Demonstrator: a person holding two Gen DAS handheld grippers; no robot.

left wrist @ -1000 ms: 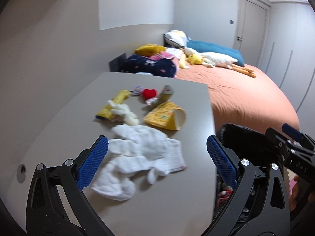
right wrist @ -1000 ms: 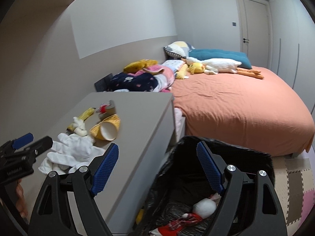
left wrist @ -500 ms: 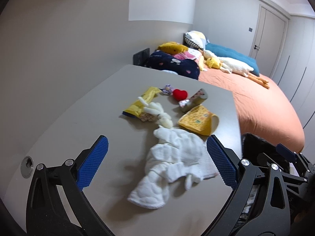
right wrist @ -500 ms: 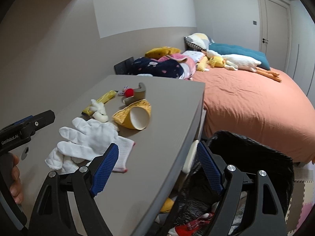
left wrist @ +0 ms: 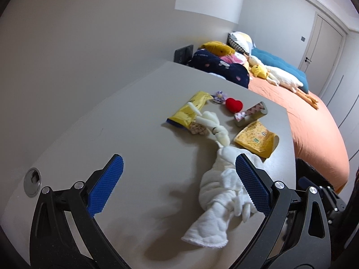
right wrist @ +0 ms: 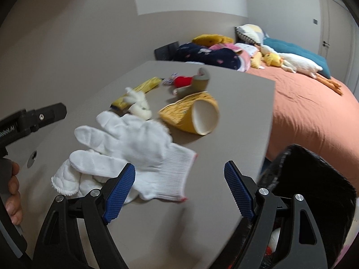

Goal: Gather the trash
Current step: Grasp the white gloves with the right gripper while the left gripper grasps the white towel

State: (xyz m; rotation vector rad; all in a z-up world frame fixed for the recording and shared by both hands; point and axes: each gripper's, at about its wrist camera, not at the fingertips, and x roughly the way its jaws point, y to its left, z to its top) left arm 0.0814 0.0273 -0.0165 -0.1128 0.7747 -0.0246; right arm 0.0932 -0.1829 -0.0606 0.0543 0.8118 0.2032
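Both the left gripper (left wrist: pixel 177 186) and right gripper (right wrist: pixel 179 190) hover wide apart, empty, over a grey tabletop (left wrist: pixel 139 134). White gloves (right wrist: pixel 134 148) lie beside a yellow cup (right wrist: pixel 195 114) and wrappers.

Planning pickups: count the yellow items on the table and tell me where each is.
2: a flat yellow packet at the far left of the pile, under the small white plush; a yellow paper cup on its side near the table's bed-side edge.

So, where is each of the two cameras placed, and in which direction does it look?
Left wrist: sits on the left gripper, looks down along the table to the bed; both fingers show.
Right wrist: sits on the right gripper, over the table edge and the black bin; fingers and a hand show.
Shared: white gloves, yellow cup.
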